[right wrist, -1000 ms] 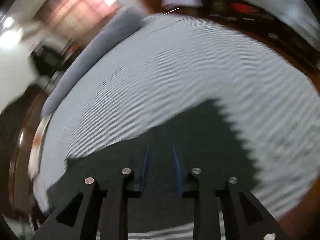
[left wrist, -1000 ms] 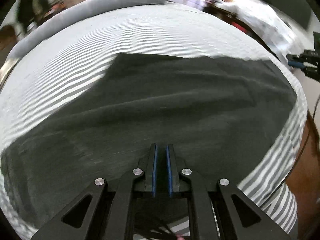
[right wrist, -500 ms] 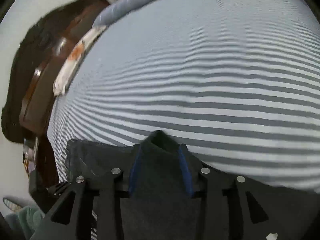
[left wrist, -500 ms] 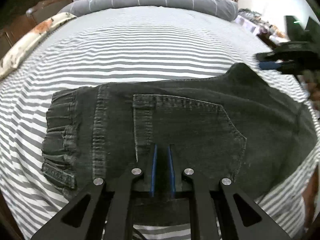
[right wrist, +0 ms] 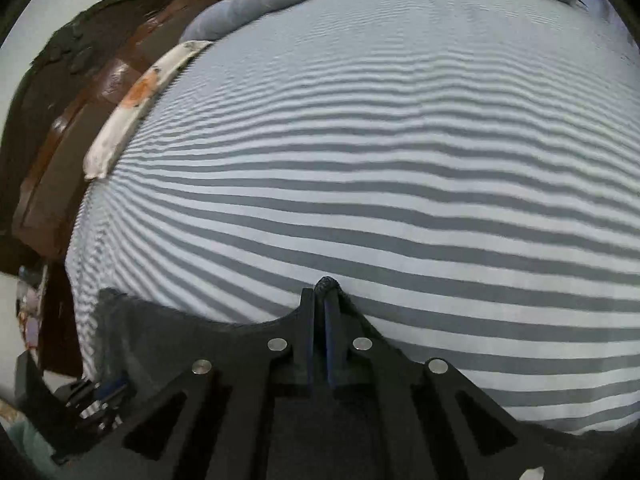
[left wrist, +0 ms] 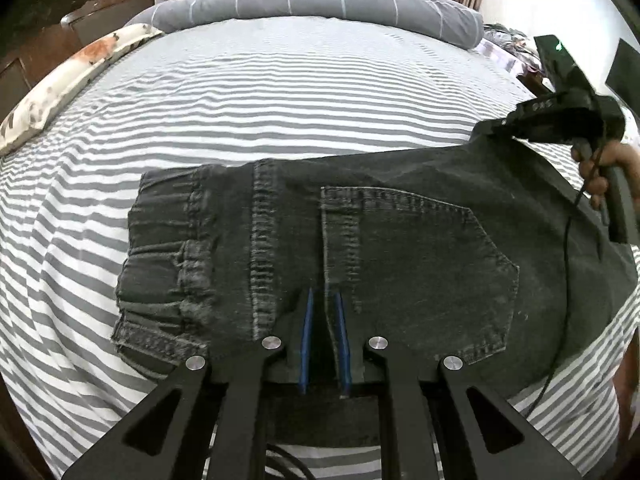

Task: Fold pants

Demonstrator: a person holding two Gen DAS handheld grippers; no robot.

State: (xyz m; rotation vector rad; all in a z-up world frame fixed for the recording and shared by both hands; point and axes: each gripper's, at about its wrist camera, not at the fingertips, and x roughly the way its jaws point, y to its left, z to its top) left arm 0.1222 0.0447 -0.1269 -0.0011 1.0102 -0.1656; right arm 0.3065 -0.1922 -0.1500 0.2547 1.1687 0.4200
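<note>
Black denim pants [left wrist: 380,248], part-folded, near edge of a grey-and-white striped bed [left wrist: 280,92].

Elastic waistband toward the bed's left side, back pocket uppermost, cloth doubled and flat. Left claw [left wrist: 323,320] closed on the near edge by the pocket seam, seemingly to pin that side. Right claw [right wrist: 320,300] closed, a bunched tip of denim pinched between its pads, held at the far right corner by a hand [left wrist: 600,172], probably to lay the fold square. Rolled grey bolster [left wrist: 320,4] along the far edge.
</note>
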